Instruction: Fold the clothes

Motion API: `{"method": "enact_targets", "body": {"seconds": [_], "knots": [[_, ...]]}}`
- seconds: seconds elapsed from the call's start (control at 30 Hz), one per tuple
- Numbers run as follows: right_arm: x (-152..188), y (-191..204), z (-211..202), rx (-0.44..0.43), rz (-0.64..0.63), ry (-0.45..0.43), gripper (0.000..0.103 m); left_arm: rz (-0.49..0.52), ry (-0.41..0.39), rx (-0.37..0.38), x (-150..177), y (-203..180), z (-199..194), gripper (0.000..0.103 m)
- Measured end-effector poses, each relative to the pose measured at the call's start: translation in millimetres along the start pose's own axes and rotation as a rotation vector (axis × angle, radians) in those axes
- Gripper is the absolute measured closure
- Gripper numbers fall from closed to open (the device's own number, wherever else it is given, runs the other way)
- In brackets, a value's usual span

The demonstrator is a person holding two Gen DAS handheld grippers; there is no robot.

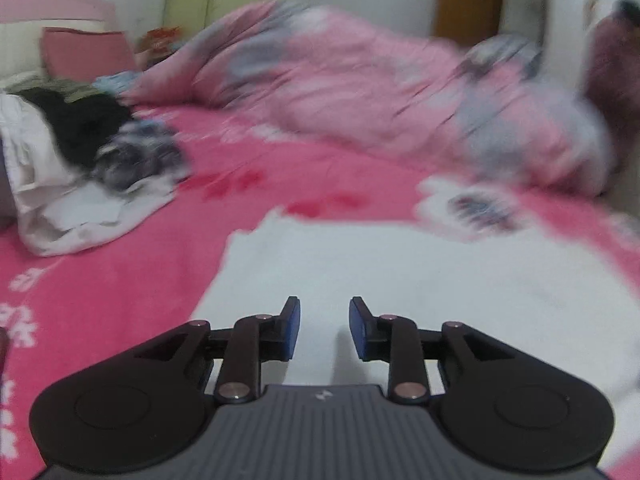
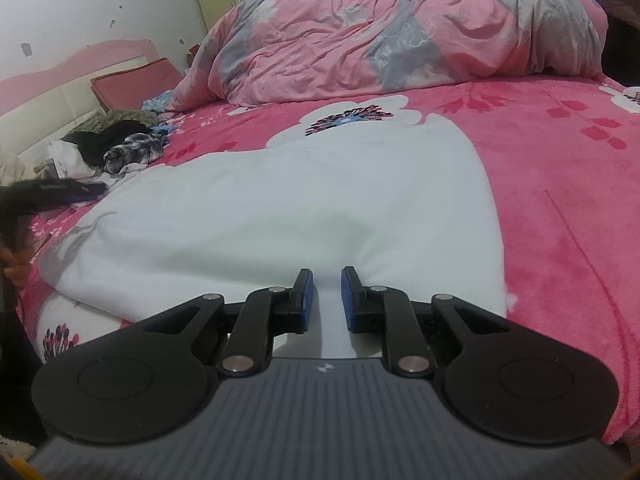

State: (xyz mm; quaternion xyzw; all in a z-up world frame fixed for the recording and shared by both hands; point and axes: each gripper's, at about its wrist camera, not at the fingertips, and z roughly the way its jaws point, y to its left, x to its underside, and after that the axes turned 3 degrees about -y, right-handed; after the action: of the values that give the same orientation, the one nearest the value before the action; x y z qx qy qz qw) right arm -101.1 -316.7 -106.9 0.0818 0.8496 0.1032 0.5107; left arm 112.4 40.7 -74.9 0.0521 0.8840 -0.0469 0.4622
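Note:
A white garment (image 2: 304, 200) lies spread flat on the pink flowered bed cover (image 2: 560, 184); it also shows in the left wrist view (image 1: 400, 276). My right gripper (image 2: 327, 280) is at the garment's near edge, jaws a narrow gap apart with white cloth between the blue pads; I cannot tell if they pinch it. My left gripper (image 1: 325, 312) hovers over the garment with its jaws apart and nothing between them. The left gripper also shows blurred at the left edge of the right wrist view (image 2: 68, 190).
A pile of clothes (image 2: 116, 148), white, black and plaid, lies at the left; it also shows in the left wrist view (image 1: 92, 160). A crumpled pink and grey duvet (image 2: 400, 36) fills the far side. A pink pillow (image 2: 136, 80) leans on the headboard.

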Motion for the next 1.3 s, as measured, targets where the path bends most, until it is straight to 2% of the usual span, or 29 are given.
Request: {"method": "enact_targets", "body": {"seconds": [0.03,0.07,0.13,0.17,0.2,0.27,0.37,0.4,0.47,0.53,0.73,0.77,0.83,0.9,0.97,1.07,1.23,1.3], "knots": [[0.5,-0.5,-0.5,-0.003,0.003,-0.002,0.089,-0.007,0.0,-0.009,-2.4,-0.9,0.6,0.081],[0.8,-1.0,-0.9,-0.006,0.006,-0.004,0.089,-0.038,-0.003,-0.021,-5.7,2.1,0.0,0.091],[1.2,-1.4,-1.4,-0.01,0.006,-0.006,0.089,-0.072,-0.022,-0.029,-11.9,2.9,-5.8,0.082],[1.4,-1.6,-1.6,-0.012,0.006,-0.007,0.089,-0.035,-0.05,0.003,-13.3,-6.8,-16.9,0.08],[1.4,-1.8,-1.7,-0.014,0.006,-0.006,0.089,0.009,-0.07,0.053,-12.8,-18.9,-28.7,0.078],[1.5,-2.5,-1.5,-0.018,0.006,-0.005,0.088,0.069,-0.064,0.198,-6.5,-43.4,-47.3,0.073],[1.5,-3.4,-1.3,-0.023,0.009,-0.004,0.088,0.138,0.007,0.396,10.4,-82.3,-57.1,0.072],[1.6,-3.4,-1.4,-0.024,0.009,-0.004,0.088,0.161,0.025,0.425,16.4,-93.1,-55.6,0.072],[1.9,-3.1,-1.5,-0.023,0.01,-0.006,0.088,0.212,0.036,0.404,28.3,-109.4,-44.1,0.072],[1.7,-2.5,-1.7,-0.022,0.008,-0.003,0.088,0.208,0.026,0.35,32.6,-109.9,-30.1,0.072],[0.8,-2.2,-1.9,-0.021,0.002,0.004,0.088,0.063,-0.008,0.098,2.2,-61.9,13.6,0.074],[0.9,-2.2,-1.9,-0.021,0.004,0.003,0.088,0.021,-0.003,0.067,-4.5,-51.3,17.4,0.075],[1.1,-2.1,-1.8,-0.02,0.007,0.003,0.088,-0.053,0.002,0.014,-15.9,-31.3,22.2,0.071],[1.4,-1.6,-1.7,-0.019,0.007,0.003,0.088,-0.095,-0.017,-0.01,-21.1,-16.1,17.0,0.068],[1.5,-1.5,-1.2,-0.019,0.007,0.005,0.088,-0.116,-0.037,-0.006,-22.2,-6.5,6.3,0.066],[0.3,-2.0,-1.0,-0.019,0.013,0.009,0.088,-0.108,-0.057,0.047,-15.8,-0.4,-17.9,0.062],[-17.2,7.9,-2.9,0.0,-0.014,0.055,0.086,-0.029,-0.065,0.125,18.5,-10.5,-57.4,0.06],[-32.7,19.1,-3.5,-0.019,-0.057,0.038,0.086,0.005,-0.068,0.155,33.3,-15.6,-73.1,0.06]]}}
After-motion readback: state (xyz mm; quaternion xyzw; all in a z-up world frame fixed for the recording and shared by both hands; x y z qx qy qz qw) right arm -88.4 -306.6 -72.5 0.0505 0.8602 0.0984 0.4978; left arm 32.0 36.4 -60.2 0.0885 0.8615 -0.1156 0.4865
